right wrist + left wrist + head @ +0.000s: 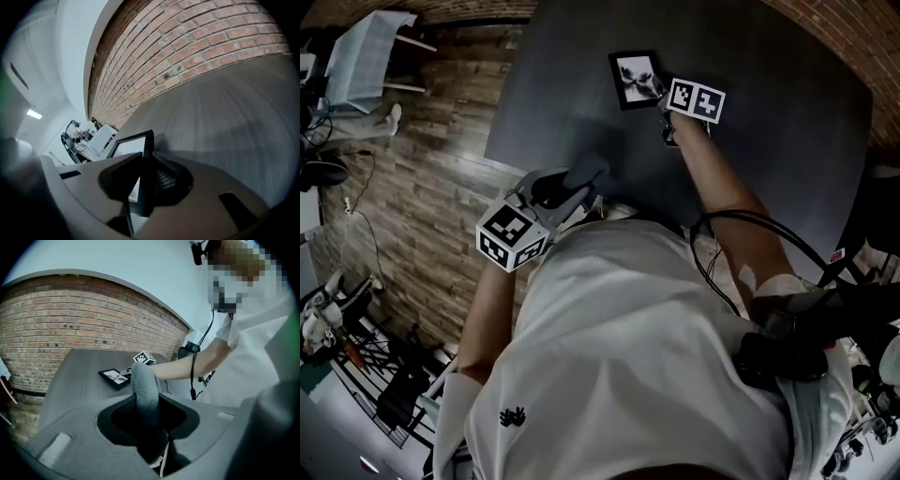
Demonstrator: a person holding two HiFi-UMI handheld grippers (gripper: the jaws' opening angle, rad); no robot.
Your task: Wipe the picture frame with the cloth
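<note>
- We find the picture frame (pixel 635 79) at the far part of the dark desk (pixel 769 141). Whether it lies flat or is tipped up slightly, we cannot tell.
- The right gripper (pixel 664 96) is at the frame's near right corner. Its fingers are partly closed and clamped on the black edge.
- The left gripper (pixel 572 194) is near the desk's front edge, well apart from the frame. Its fingers pinch a grey cloth (pixel 144 390), which stands up in a fold beyond the tips.
- In our judgement, wiping is not yet begun.
- Recommended: lay the free fold flat on the glass and stroke lightly toward the held edge — the right grip must steady the frame against sliding.
</note>
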